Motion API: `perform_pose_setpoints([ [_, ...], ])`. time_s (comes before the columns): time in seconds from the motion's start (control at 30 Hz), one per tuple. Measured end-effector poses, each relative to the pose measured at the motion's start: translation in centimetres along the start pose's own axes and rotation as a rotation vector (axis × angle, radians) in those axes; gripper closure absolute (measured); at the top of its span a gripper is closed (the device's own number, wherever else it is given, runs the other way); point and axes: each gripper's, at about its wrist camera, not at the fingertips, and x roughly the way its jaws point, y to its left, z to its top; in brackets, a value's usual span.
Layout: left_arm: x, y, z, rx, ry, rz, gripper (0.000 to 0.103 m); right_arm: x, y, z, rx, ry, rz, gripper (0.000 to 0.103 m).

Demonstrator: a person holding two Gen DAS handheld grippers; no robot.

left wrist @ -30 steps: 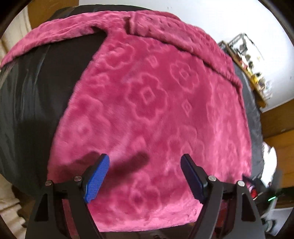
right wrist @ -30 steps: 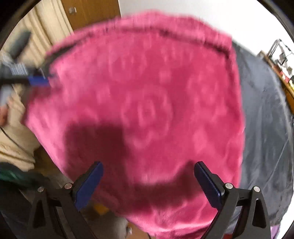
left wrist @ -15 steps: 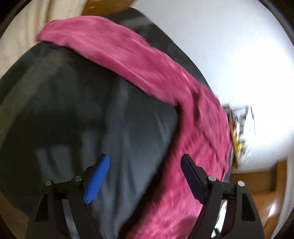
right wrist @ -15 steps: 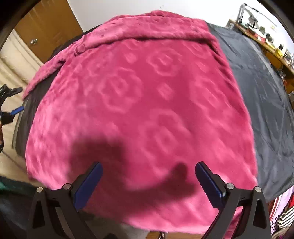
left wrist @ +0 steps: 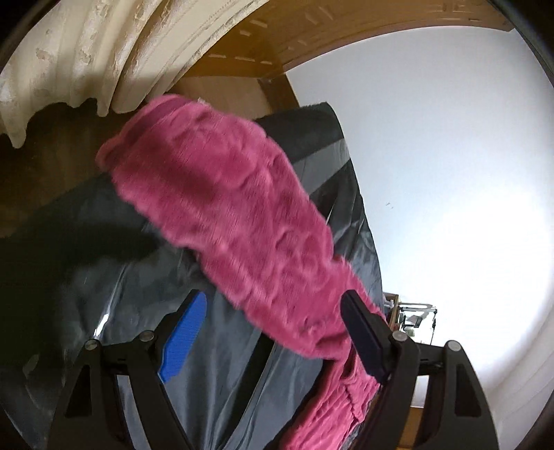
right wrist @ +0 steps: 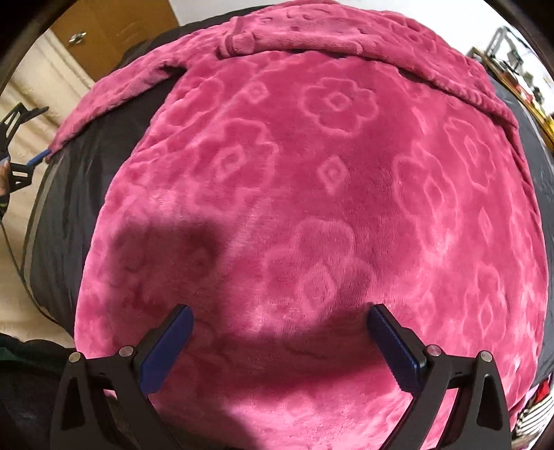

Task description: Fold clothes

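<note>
A pink fleece garment with an embossed flower pattern lies spread on a dark grey sheet. My right gripper is open and empty, just above the garment's near hem. In the left wrist view a long pink sleeve runs from the far left corner down toward me. My left gripper is open, with the sleeve passing between its blue pads near the right finger. The left gripper also shows in the right wrist view, at the end of that sleeve at the far left.
The dark grey sheet covers the surface under the garment. A cream curtain and a wooden door stand behind it. A white wall is to the right, with a cluttered shelf at the far right.
My left gripper has swung left off the garment's body and out to the left sleeve. My right gripper has settled lower over the near hem. Both stay open.
</note>
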Motion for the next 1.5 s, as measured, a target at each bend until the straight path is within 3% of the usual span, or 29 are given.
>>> perform_pose_setpoints([
  [0.27,-1.6,2.0,2.1,-0.037,0.019,0.013,0.02,0.0,1.0,-0.4,0.061,-0.009,-0.014,0.001],
  [0.8,0.8,2.9,3.7,-0.095,0.031,0.02,0.02,0.3,3.8,-0.4,0.084,0.004,-0.033,0.001],
  [1.33,2.1,2.8,6.0,-0.175,-0.024,-0.055,0.022,1.1,6.8,-0.1,0.12,0.016,-0.052,0.001],
  [1.43,2.3,2.7,6.3,-0.17,-0.029,-0.049,0.03,1.3,7.6,-0.1,0.118,0.023,-0.057,0.001],
  [1.5,2.6,2.8,6.5,-0.168,-0.027,-0.031,0.049,1.5,8.1,0.0,0.112,0.026,-0.065,0.001],
])
